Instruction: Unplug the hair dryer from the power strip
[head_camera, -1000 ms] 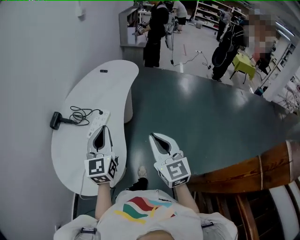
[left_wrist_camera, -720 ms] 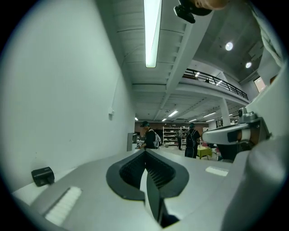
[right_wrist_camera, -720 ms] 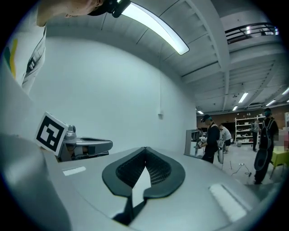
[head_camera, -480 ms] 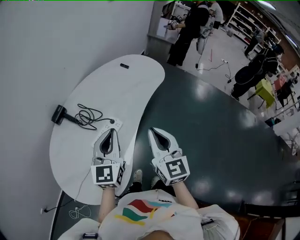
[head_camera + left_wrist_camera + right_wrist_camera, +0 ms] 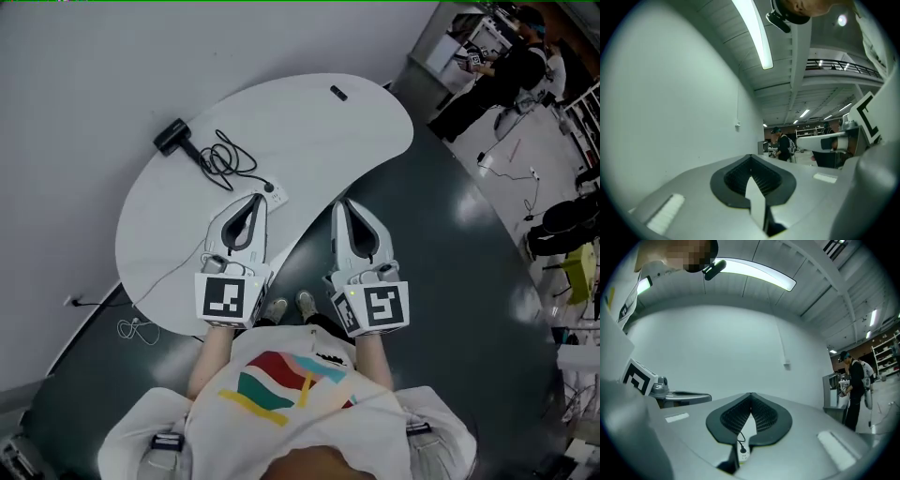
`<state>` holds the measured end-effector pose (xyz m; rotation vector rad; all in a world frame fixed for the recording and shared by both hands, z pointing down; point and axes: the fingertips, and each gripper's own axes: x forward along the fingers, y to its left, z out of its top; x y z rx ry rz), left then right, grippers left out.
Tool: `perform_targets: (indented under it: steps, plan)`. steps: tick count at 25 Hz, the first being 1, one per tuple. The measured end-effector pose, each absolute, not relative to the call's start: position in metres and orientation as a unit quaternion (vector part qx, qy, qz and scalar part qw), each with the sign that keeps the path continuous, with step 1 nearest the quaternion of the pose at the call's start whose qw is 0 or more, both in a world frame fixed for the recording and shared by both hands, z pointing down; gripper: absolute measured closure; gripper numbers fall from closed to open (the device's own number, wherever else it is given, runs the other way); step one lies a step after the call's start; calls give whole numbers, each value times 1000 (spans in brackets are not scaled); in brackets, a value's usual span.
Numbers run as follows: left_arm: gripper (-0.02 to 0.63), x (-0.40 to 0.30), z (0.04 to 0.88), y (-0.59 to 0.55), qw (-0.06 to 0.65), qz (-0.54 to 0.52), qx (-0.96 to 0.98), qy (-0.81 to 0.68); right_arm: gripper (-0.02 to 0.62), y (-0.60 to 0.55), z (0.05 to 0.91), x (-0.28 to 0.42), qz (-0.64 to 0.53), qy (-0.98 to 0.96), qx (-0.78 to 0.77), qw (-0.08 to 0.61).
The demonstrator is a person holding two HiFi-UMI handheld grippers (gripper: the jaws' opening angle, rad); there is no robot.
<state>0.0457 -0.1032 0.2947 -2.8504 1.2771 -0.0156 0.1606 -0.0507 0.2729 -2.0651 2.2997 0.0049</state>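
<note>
A black hair dryer lies at the far left of the white curved table. Its coiled black cord runs to a plug seated in a white power strip. My left gripper is shut and empty, its tips just beside the strip and covering most of it. My right gripper is shut and empty too, level over the table's near edge, to the right of the strip. In the right gripper view the strip with the plug shows below the shut jaws.
A small black object lies at the table's far end. A white cable runs off the table's left edge to loose cord on the floor. A grey wall stands behind the table. People stand far off at the upper right.
Both grippers have moved forward, side by side, toward the table. The left one's tips now reach the power strip, and the right one has come over the table's edge.
</note>
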Motion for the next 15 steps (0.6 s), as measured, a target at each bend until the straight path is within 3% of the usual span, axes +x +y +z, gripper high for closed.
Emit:
perform_targets:
  steps: [15]
  plan:
    - [606, 40, 274, -122, 41, 10, -875, 482, 583, -74, 265, 163, 21, 793, -608, 12]
